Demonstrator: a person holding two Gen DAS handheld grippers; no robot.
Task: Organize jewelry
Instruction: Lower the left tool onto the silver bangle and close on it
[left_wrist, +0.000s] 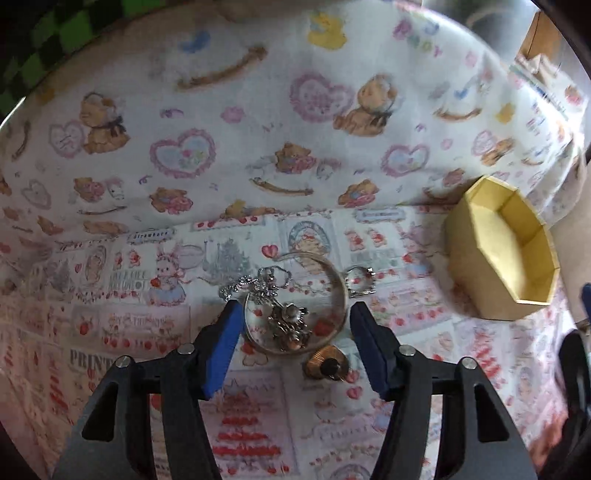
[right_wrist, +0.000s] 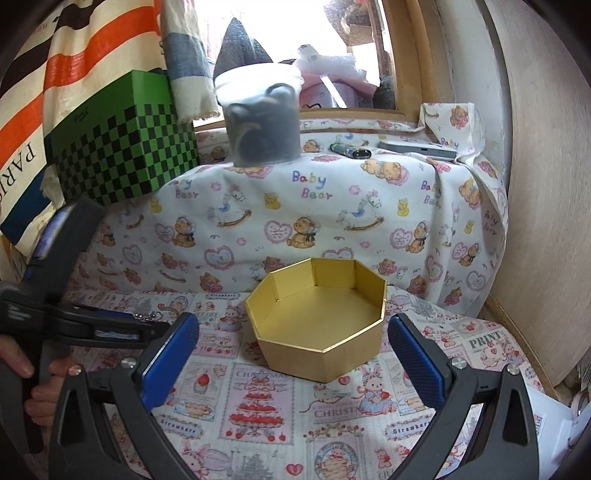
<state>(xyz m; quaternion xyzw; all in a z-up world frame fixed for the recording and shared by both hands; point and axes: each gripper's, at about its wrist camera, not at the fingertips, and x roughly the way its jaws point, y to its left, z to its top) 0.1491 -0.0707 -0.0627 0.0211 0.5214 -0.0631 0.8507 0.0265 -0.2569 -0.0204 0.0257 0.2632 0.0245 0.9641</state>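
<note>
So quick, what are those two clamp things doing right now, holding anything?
Left gripper: open, jaws either side of the silver bangle, not yet gripping.
Right gripper: open, empty, facing the gold box.

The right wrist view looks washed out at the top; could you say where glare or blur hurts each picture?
Right wrist view: the window is blown out white, the gold box sharp. Left wrist view: the bangle fairly sharp, the right edge smeared; both bend straight lines.
</note>
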